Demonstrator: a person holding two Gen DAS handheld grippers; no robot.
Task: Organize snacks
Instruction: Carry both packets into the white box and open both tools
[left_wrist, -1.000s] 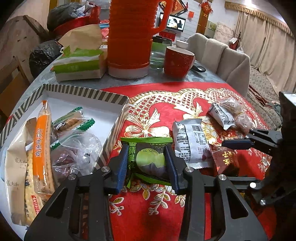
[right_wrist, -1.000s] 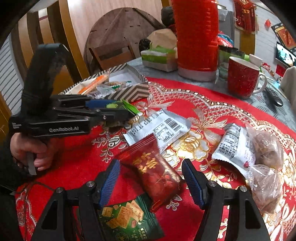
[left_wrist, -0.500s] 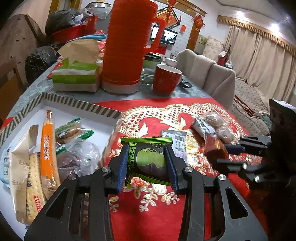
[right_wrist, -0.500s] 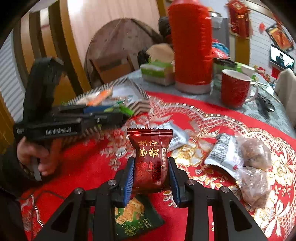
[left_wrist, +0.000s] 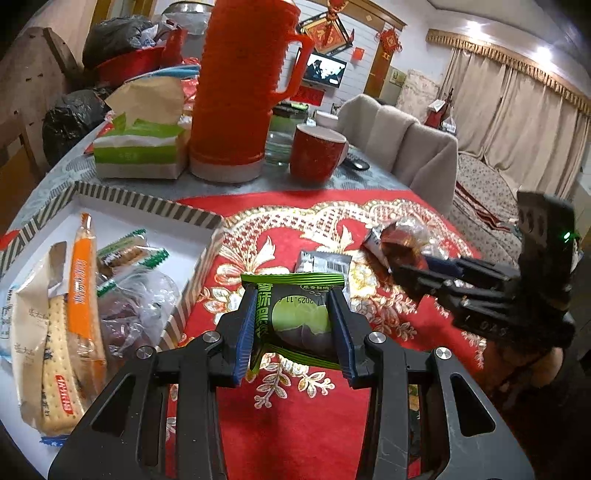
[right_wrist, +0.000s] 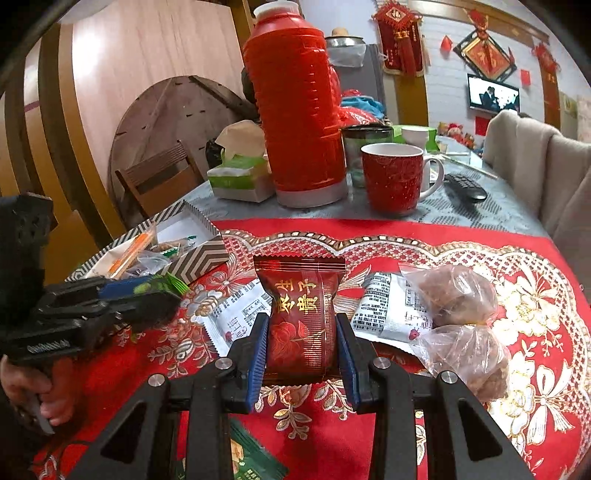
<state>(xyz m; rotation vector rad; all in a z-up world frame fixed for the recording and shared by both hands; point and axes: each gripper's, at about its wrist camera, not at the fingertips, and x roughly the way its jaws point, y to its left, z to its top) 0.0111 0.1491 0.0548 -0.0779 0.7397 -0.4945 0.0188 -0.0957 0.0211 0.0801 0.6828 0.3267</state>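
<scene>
Two packets, green packet (left_wrist: 295, 314) and red packet (right_wrist: 303, 317), stand upright, long axes vertical.

Warm indoor light — sharp centre, edges fisheye-bent, dark-cornered.

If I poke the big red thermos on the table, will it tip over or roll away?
Probably not from a small poke. The thermos stands upright on a wide pale base, so it likely stays put. It is tall, though, so a hard push near the top could tip it toward the red mug beside it. On its side it would probably roll, since its body is round.
</scene>
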